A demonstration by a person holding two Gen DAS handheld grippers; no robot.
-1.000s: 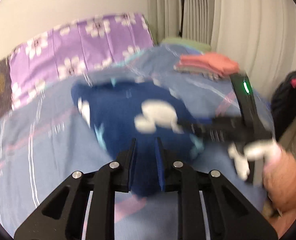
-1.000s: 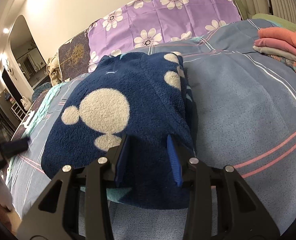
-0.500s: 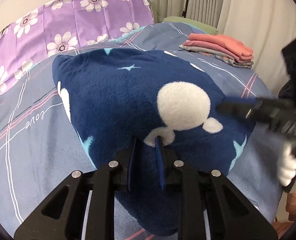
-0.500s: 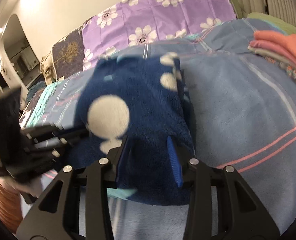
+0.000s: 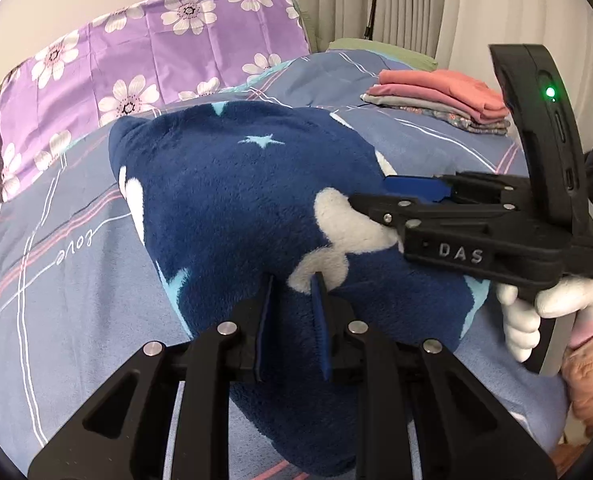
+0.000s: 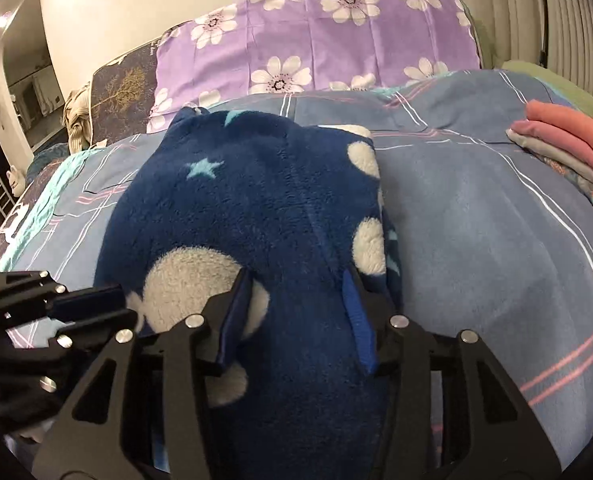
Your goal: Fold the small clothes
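A folded navy fleece garment [image 5: 232,200] with white blobs and pale stars lies on the blue striped bedspread [image 5: 48,300]; it also shows in the right wrist view [image 6: 264,208]. My left gripper [image 5: 292,284] has its jaws narrowly parted, a ridge of the garment's near edge between the pads. My right gripper [image 6: 298,280] has its jaws wider apart, astride the garment's near end and pressing on it. The right gripper shows from the side in the left wrist view [image 5: 448,208], the left gripper at the left edge of the right wrist view [image 6: 56,312].
A stack of folded pink and grey clothes [image 5: 440,100] lies at the far right of the bed, also in the right wrist view [image 6: 568,144]. A purple flowered pillow [image 6: 316,44] lies at the head. Curtains [image 5: 416,4] hang behind.
Both grippers have closed in on the garment's near end and now sit side by side. The left gripper stays clamped on the fleece edge.
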